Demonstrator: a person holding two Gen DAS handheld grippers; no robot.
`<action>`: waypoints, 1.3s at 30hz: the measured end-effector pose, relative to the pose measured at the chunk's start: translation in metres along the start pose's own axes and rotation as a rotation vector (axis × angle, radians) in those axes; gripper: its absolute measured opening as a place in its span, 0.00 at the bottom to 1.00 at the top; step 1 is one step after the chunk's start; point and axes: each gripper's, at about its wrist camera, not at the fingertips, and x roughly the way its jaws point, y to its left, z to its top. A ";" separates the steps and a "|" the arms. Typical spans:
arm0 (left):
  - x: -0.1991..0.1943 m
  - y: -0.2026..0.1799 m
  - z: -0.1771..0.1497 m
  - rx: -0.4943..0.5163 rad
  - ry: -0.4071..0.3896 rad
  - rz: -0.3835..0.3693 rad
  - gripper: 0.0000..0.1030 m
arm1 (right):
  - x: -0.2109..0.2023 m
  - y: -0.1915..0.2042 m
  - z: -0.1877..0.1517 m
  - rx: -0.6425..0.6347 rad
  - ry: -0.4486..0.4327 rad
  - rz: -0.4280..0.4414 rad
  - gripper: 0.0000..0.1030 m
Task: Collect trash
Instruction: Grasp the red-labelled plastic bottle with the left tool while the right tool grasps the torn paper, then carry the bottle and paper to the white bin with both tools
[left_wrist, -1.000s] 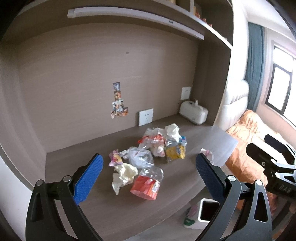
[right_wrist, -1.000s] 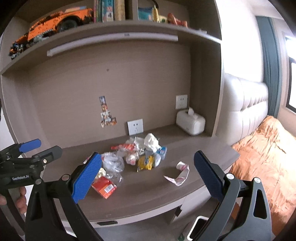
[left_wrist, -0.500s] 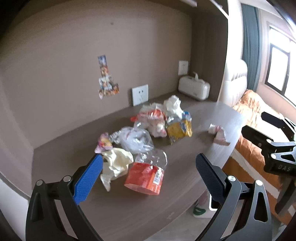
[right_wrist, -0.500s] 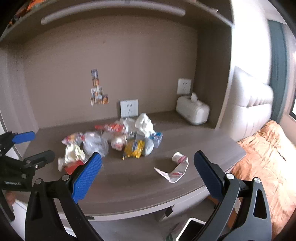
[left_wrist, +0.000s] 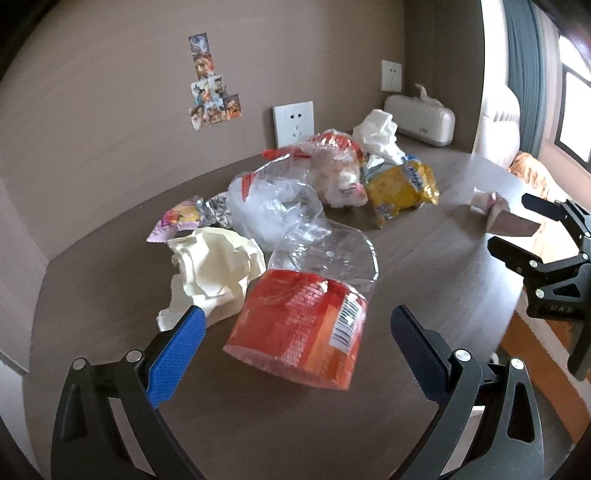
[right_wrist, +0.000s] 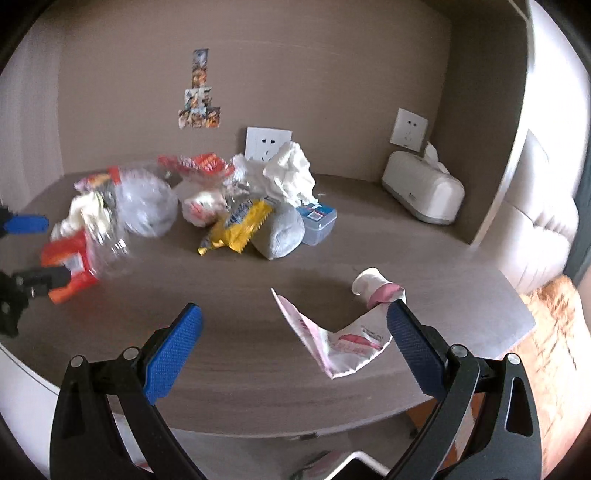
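Both tongs are closing in on the surface (left_wrist: 424, 258), spread wide and empty: you are facing the orange wrapper (left_wrist: 299, 325) at the heap's near edge—light, crinkly, slippery; pinch its flattened middle.

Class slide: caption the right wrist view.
Open right gripper hovers over a squashed tube on the desk.

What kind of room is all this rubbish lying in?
Most likely a bedroom with a built-in desk nook. The brown wooden desk sits in a wall recess with white wall sockets; beside it are a white padded headboard, orange bedding and a white tissue box.
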 end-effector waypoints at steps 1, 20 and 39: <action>0.002 0.000 0.000 0.003 -0.001 -0.003 0.95 | 0.003 0.000 -0.002 -0.014 -0.003 0.005 0.95; 0.030 -0.012 -0.003 0.089 0.040 -0.032 0.73 | 0.027 -0.004 -0.012 -0.083 0.000 0.052 0.11; -0.023 -0.015 0.034 0.095 -0.067 -0.073 0.70 | -0.033 0.010 0.030 -0.089 -0.090 0.000 0.03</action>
